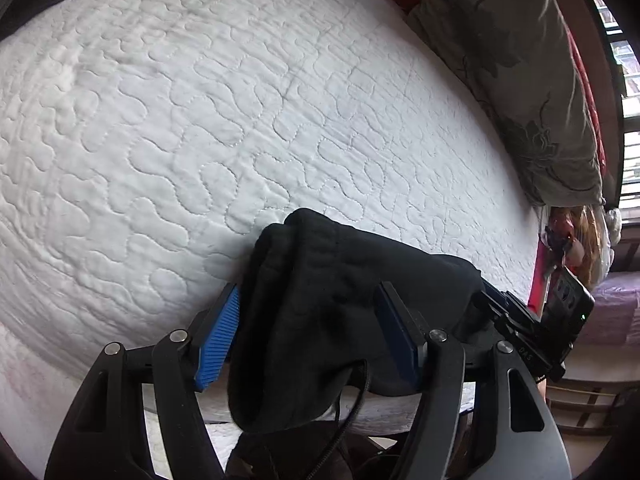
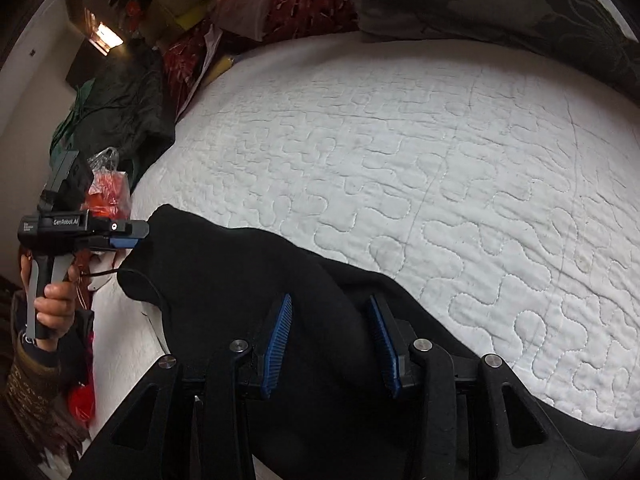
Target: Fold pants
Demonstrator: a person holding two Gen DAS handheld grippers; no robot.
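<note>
The black pants (image 1: 320,308) hang bunched between both grippers at the near edge of the white quilted bed (image 1: 200,120). My left gripper (image 1: 308,312) has its blue pads on either side of a thick fold of the pants, with a drawstring (image 1: 352,404) dangling below. My right gripper (image 2: 330,328) holds another part of the pants (image 2: 248,276) between its blue pads. In the right wrist view the left gripper (image 2: 128,236) shows at far left, clamped on the pants' corner. The right gripper's body (image 1: 532,328) shows at the right of the left wrist view.
The white quilt (image 2: 440,160) covers the bed. A grey floral pillow (image 1: 520,80) lies at the head. Piled clothes, red fabric and boxes (image 2: 180,20) sit beyond the far side. A window (image 1: 628,80) is at the right.
</note>
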